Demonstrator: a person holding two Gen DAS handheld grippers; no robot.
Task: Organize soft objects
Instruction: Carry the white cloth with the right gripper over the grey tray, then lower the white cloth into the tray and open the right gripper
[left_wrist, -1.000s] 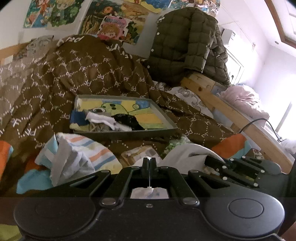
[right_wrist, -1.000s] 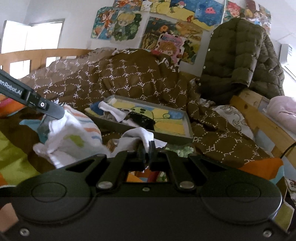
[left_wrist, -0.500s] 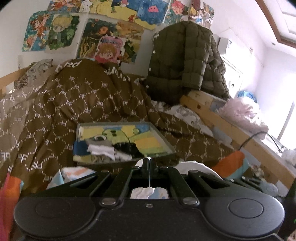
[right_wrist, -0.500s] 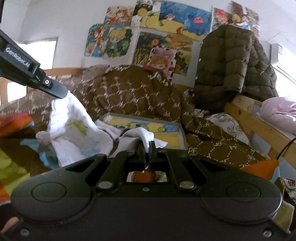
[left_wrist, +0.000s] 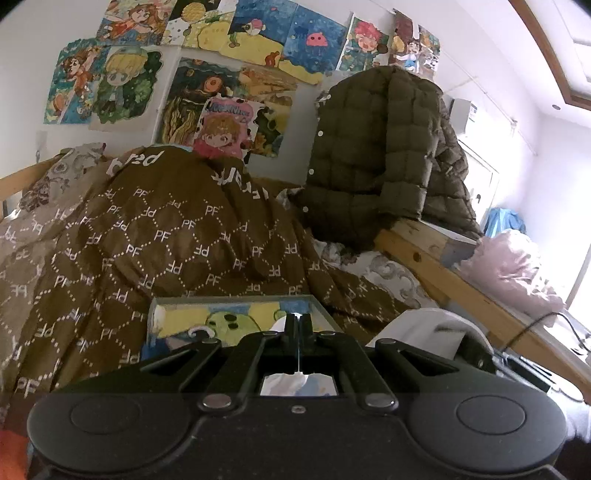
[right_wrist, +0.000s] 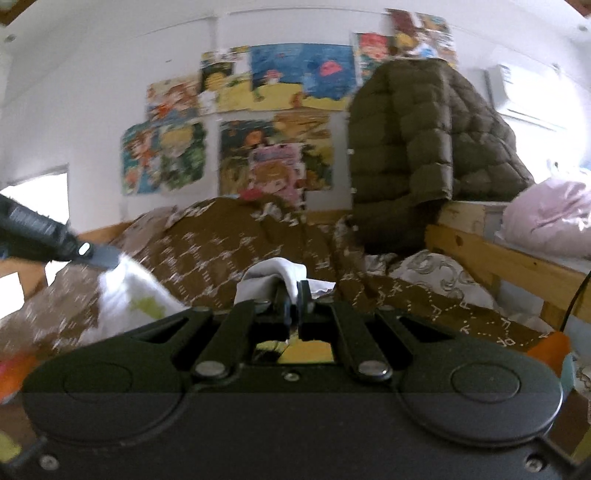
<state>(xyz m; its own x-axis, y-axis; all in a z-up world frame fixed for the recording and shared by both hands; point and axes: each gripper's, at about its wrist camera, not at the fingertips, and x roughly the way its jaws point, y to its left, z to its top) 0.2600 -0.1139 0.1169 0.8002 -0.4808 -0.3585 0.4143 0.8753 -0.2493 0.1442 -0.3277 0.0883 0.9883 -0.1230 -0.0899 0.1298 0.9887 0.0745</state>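
Observation:
Both grippers hold one white printed cloth up above the bed. My left gripper (left_wrist: 298, 321) is shut on one part of it; a bit shows below the fingers (left_wrist: 295, 384). In the right wrist view the left gripper (right_wrist: 99, 256) pinches the cloth's left part (right_wrist: 129, 291). My right gripper (right_wrist: 293, 291) is shut on another fold of the cloth (right_wrist: 273, 271). That fold also shows in the left wrist view (left_wrist: 424, 328). A shallow grey tray (left_wrist: 236, 301) with a cartoon-print liner lies on the brown quilt ahead, mostly hidden by the gripper.
A brown "PF" quilt (left_wrist: 166, 236) is heaped behind the tray. An olive puffer jacket (left_wrist: 384, 147) hangs over the wooden bed rail (left_wrist: 443, 266) at the right. A pink bundle (left_wrist: 513, 266) lies beyond the rail. Posters cover the wall.
Both grippers have risen and tilted upward with the cloth. The tray and bed have dropped low in both views. The right wrist view is motion-blurred.

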